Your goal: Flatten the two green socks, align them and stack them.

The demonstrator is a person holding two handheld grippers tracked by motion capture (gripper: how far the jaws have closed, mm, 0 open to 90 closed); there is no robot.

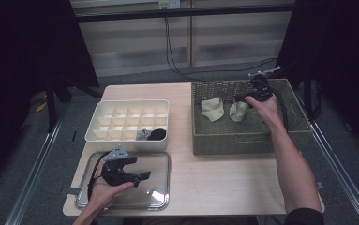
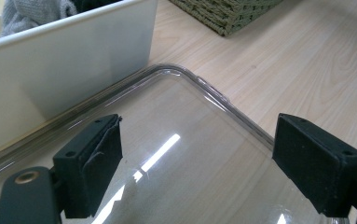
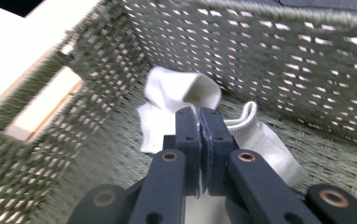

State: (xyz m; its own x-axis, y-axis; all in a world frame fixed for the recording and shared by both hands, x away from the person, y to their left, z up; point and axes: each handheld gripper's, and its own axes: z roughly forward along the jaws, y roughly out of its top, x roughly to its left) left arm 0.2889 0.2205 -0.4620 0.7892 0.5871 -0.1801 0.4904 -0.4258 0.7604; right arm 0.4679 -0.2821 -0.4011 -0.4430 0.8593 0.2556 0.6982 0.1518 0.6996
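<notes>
1. High view: a green woven basket (image 1: pixel 250 136) sits on the right side of the wooden surface (image 1: pixel 214 173). Two pale socks lie inside it, one on the left (image 1: pixel 213 109) and one on the right (image 1: pixel 237 111).
2. A white box with many small cells (image 1: pixel 128 123) sits on the left. A grey sock (image 1: pixel 143 135) and a black sock (image 1: pixel 157 134) are in its front cells.
3. A clear lid (image 1: pixel 158 187) lies flat just in front of the white box.
4. The right gripper (image 1: pixel 241 98) reaches into the basket, with the arm stretched forward. In the right gripper view its fingers (image 3: pixel 188 135) are pressed together on the white cloth of the right sock.
5. The left gripper (image 1: pixel 145 175) hovers over the clear lid, held in the left hand (image 1: pixel 104 187). Its fingers (image 2: pixel 94 158) are wide apart and hold nothing.
</notes>
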